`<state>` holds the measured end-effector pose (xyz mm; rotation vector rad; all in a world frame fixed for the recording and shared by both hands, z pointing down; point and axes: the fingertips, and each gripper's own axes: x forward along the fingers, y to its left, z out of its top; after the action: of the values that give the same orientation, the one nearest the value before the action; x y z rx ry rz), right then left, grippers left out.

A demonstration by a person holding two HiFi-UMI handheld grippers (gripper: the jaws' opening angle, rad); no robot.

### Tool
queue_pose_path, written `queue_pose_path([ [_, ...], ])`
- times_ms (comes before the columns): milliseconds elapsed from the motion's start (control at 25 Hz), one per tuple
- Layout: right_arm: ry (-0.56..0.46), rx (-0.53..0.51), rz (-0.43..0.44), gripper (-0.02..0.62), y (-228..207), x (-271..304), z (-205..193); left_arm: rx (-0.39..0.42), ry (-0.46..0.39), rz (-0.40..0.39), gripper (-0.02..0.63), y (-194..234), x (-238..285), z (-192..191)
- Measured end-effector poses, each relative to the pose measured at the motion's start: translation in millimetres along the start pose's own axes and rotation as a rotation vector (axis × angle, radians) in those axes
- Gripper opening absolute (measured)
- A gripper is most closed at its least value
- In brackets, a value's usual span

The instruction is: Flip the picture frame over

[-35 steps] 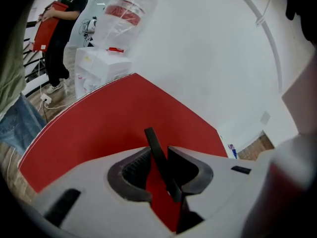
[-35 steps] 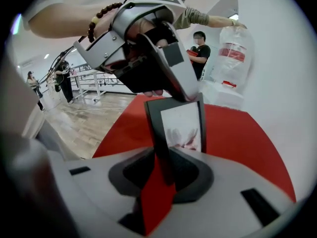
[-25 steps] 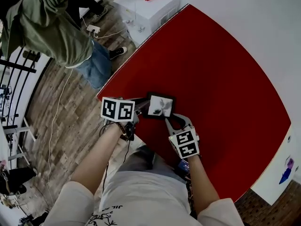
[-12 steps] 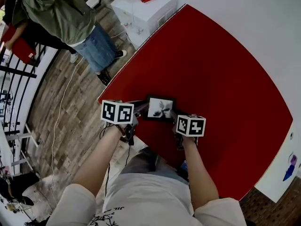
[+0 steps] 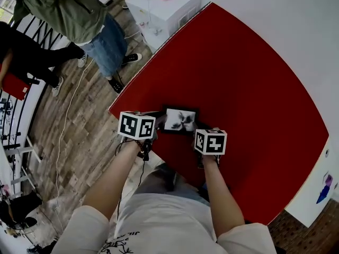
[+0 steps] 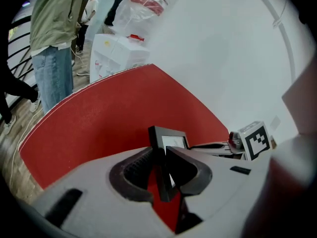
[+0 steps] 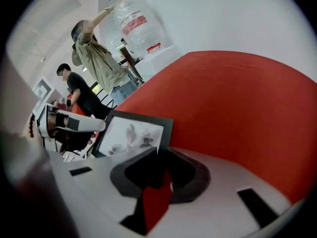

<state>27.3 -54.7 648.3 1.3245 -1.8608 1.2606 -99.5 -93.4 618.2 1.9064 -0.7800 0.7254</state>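
Head view, flat black rectangular picture frame (image 5: 180, 120)

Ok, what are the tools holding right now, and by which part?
The picture frame: the left tool pinches its left edge, the right tool its right edge near the corner. The left jaws have just been opening, frame between them.

Open top beyond, crowded left edge
The picture frame (image 5: 180, 120) sits at the counter's (image 5: 249, 89) near edge by the left corner, and the red top beyond and rightward lies open. A white box (image 5: 164, 7) and a person in a green jacket (image 5: 63, 7) stand off the left edge.
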Motion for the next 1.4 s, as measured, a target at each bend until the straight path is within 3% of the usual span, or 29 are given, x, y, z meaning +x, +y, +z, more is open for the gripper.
queue_pose_path([
  [240,0.003,-0.053,-0.044,0.063,-2,-2,0,-0.030,0.020,0.035,0.086,14,13,-14],
  [520,0.018,-0.105,-0.075,0.055,-3,-2,-2,0.027,0.053,0.108,0.083,22,26,-24],
  [840,0.026,-0.138,-0.090,0.049,-5,-1,-2,0.030,0.054,0.154,0.083,24,32,-24],
  [1120,0.018,-0.142,-0.073,0.051,-5,0,-4,0.030,0.044,0.168,0.086,24,33,-25],
  [1400,-0.026,-0.196,-0.131,0.051,-8,-10,3,0.057,0.013,0.183,0.091,20,30,-26],
])
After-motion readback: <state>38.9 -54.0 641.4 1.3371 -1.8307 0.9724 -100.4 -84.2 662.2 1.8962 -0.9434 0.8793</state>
